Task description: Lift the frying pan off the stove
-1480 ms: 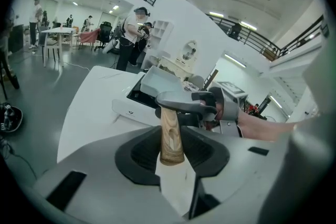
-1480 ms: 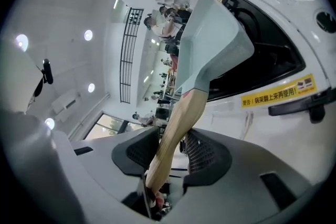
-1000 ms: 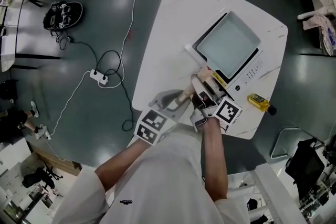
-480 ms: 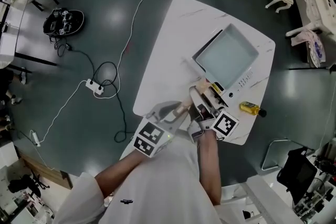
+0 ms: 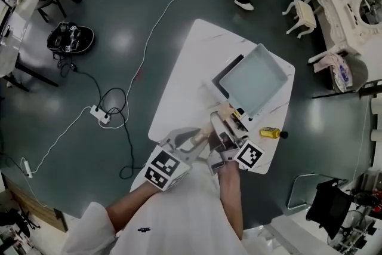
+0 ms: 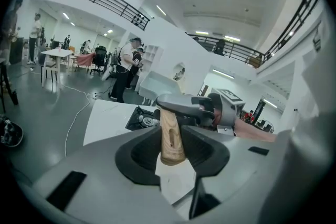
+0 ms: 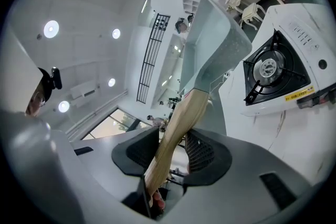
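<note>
The square grey frying pan [image 5: 258,77] hangs tilted above the white stove [image 5: 279,106], clear of the black burner [image 5: 228,77]. Its wooden handle [image 5: 219,113] runs back toward me. My left gripper [image 5: 200,139] is shut on the handle's end [image 6: 171,136], and my right gripper [image 5: 222,125] is shut on the handle further forward [image 7: 178,131]. In the right gripper view the pan [image 7: 210,39] rises well above the burner [image 7: 273,72]. In the left gripper view the right gripper [image 6: 210,110] sits just ahead on the same handle.
A small yellow bottle [image 5: 270,132] lies on the white table [image 5: 191,68] at the stove's near right corner. Cables and a power strip [image 5: 99,114] cross the dark floor to the left. White chairs [image 5: 301,9] stand at the far right.
The pan has come up off the stove and tilted, baring the black burner beneath it. Both grippers kept their hold on the handle. The whole scene looks smaller and farther below.
</note>
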Tool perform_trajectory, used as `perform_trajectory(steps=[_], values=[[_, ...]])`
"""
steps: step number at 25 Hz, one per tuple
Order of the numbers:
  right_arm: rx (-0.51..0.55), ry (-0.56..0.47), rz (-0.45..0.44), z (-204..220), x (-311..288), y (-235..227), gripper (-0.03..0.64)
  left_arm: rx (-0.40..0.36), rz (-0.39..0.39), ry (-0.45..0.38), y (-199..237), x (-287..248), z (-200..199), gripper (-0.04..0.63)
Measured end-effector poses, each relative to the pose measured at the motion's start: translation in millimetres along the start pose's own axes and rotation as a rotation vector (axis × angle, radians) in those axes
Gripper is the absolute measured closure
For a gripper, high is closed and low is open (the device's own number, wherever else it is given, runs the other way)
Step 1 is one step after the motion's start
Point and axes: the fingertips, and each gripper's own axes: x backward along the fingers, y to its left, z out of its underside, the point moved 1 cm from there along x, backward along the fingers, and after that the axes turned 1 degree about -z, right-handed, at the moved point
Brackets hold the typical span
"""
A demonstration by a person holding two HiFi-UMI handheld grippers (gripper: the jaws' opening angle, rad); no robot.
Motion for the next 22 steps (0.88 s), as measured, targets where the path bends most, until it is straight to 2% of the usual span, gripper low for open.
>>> perform_trajectory(steps=[9,22], values=[[0.06,0.007,0.023,8,7,34,0.468,0.0,0.035,-0.03,-14,27,-9,0.477],[0.048,-0.026,0.017,13,22,36,0.466,-0.017,0.048,-0.015,-26,32,-4,0.479]])
